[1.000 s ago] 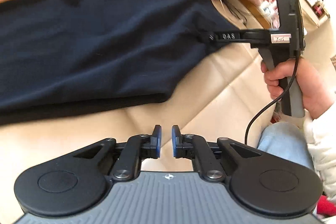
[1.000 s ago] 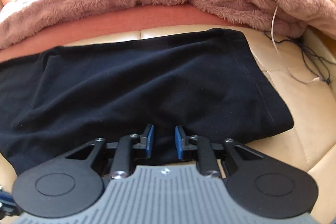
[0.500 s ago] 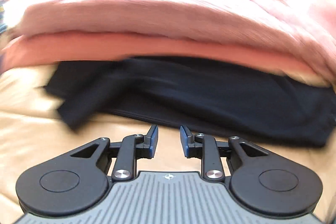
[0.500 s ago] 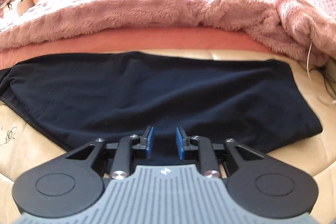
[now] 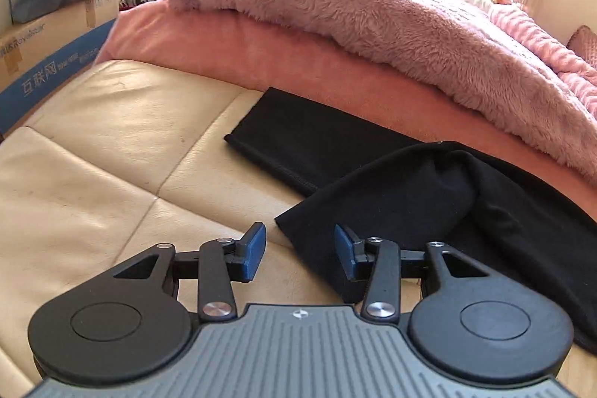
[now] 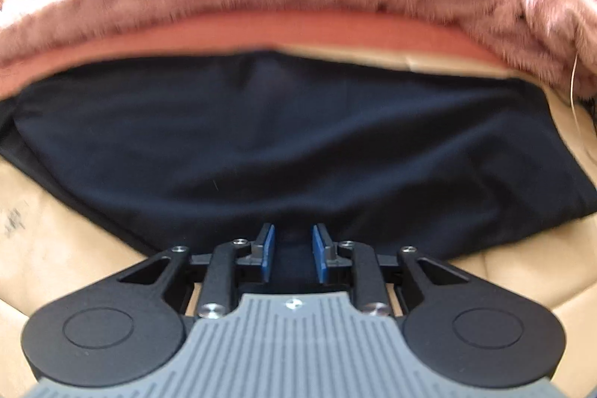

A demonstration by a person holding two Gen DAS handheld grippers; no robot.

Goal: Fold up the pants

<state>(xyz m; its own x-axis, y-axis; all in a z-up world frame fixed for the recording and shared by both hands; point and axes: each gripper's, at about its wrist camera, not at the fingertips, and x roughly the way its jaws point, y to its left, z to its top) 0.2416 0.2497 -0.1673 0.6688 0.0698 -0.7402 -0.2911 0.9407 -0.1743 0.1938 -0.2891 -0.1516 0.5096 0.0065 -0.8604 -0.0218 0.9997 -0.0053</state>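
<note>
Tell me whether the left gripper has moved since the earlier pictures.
Yes. The left gripper has swung along the pants to their leg ends, away from the end where the right gripper held them; its jaws have just been opening, with only a cloth corner under the gap.

Your bed: a cream leather pad (image 5: 112,152) with soft seams | on it you see dark pants (image 5: 429,196), partly folded, one leg end flat, the other piece bunched on top | behind them a peach sheet (image 5: 261,51) | a fluffy pink blanket (image 5: 354,13) lies on that sheet
</note>
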